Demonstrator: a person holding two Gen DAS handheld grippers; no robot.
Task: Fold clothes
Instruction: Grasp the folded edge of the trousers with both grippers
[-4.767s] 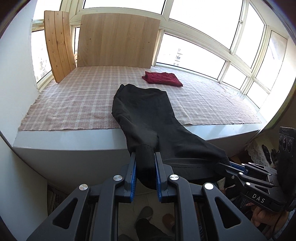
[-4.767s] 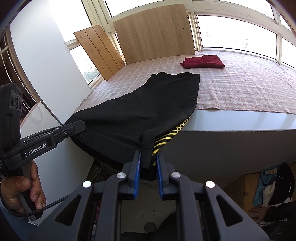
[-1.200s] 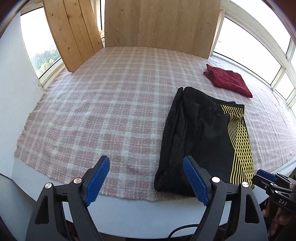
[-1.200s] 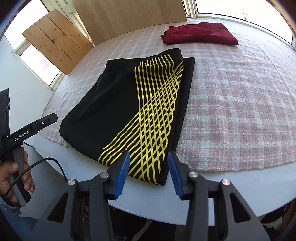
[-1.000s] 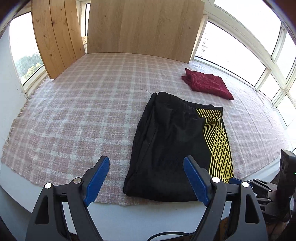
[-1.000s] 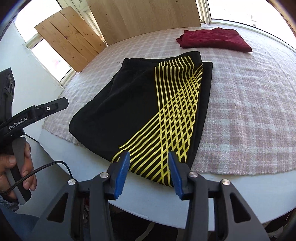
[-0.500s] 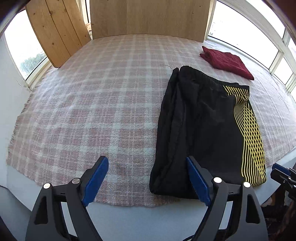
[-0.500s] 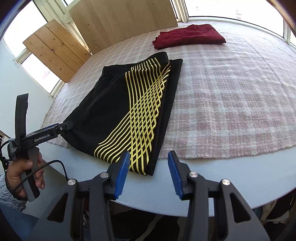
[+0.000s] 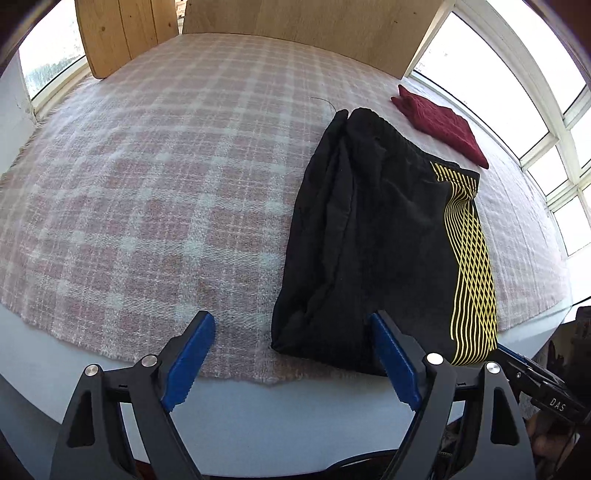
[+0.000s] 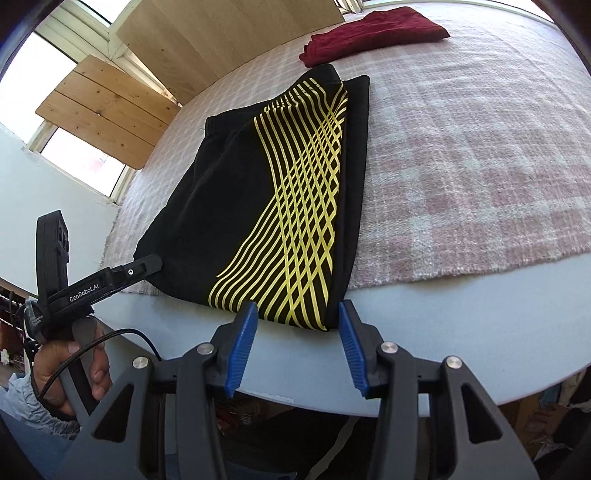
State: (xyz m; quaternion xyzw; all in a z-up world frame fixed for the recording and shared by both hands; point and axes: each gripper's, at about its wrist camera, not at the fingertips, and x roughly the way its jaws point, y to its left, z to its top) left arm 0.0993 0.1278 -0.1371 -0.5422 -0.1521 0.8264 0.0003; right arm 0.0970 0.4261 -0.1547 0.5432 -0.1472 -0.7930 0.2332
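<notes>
Shorts: the black shorts [image 9: 373,236] with yellow stripes lie flat, already doubled lengthwise, on the checked blanket [image 9: 155,192], their hem at the near edge, at about 1 o'clock from the left gripper.
Handling: they look light, soft and limp; likely to sag and slide open if lifted by one corner only.
Where to hold: I would take the two near hem corners, pinching through all layers, then carry them toward the waistband at 12 o'clock.
Left gripper: the left gripper [image 9: 291,354] has its jaws wide apart, with the plain hem corner between them, nothing pinched.
Right gripper: the right gripper [image 10: 295,343] stands partly open, framing the striped hem corner, not pressing it.
Beyond: a folded red cloth [image 9: 439,122] lies at 1 o'clock past the waistband; wooden boards [image 9: 122,33] lean at the far windows.
</notes>
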